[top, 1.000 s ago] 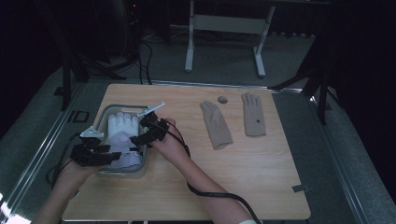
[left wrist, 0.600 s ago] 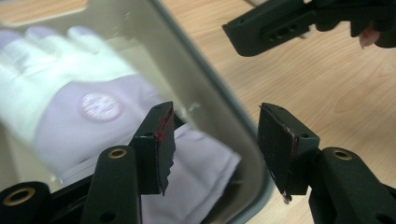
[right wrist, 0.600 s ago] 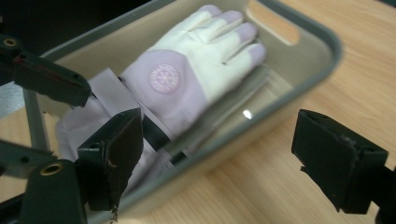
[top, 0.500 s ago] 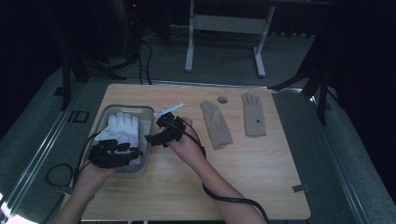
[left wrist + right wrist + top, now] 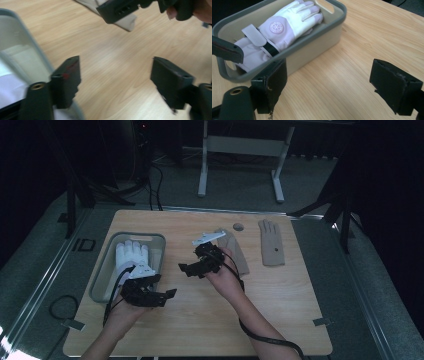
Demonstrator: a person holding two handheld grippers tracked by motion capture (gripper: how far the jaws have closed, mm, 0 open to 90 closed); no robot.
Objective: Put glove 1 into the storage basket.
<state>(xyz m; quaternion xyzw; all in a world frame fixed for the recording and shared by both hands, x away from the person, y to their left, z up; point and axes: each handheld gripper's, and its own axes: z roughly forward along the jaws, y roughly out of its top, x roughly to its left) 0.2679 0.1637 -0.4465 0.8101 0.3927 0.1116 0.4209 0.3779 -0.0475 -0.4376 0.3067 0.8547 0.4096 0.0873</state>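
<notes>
White-and-lilac glove [image 5: 284,27] is lying flat in the grey plastic bin [image 5: 102,270] by the left edge of the wooden table [image 5: 280,295], so that one looks done to us. We're now hovering both tools over bare wood. Our left gripper [image 5: 162,296], sitting at the bin's near right corner, has just been opening its jaws and they're standing wide with nothing between them. Our right gripper [image 5: 186,268] is gaping empty too, mid-table. Next up, we're guessing, is the nearer beige knit glove [image 5: 239,257] just beyond the right hand: we're needing to swing over, drop onto it and pinch. The other beige glove [image 5: 271,242] is lying farther right.
</notes>
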